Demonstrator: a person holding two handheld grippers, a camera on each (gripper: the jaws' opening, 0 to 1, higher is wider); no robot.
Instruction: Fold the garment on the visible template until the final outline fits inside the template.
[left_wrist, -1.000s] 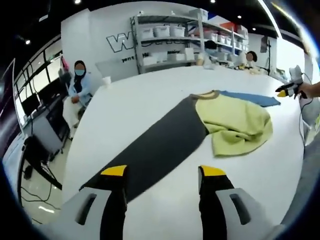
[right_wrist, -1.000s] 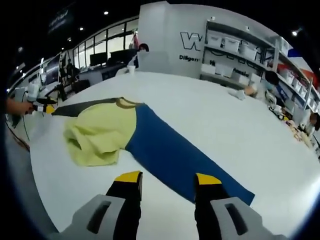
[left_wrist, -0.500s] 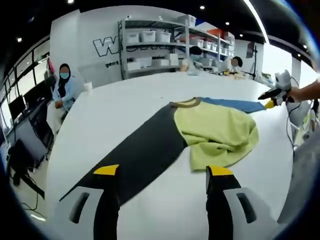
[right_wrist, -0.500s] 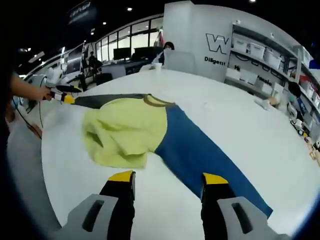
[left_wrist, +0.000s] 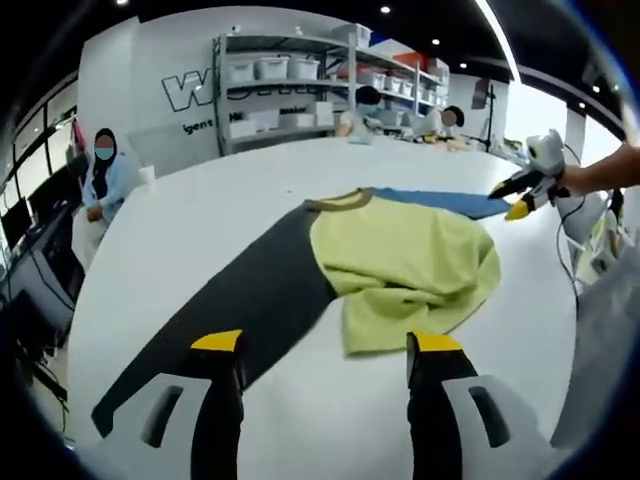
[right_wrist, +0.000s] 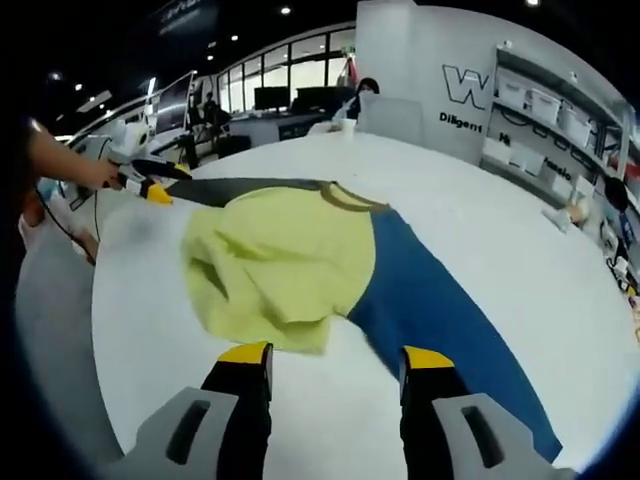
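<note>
Left gripper (left_wrist: 325, 345) jaws apart, garment (left_wrist: 400, 265) just ahead, crumpled

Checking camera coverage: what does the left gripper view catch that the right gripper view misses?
Left gripper view: the dark sleeve at full length, and the right tongs beyond the blue sleeve.
Right gripper view: the blue sleeve at full length, and the left tongs near the dark sleeve.
Both: the yellow-green shirt body bunched on the white table, plus each view's own open tongs.
</note>
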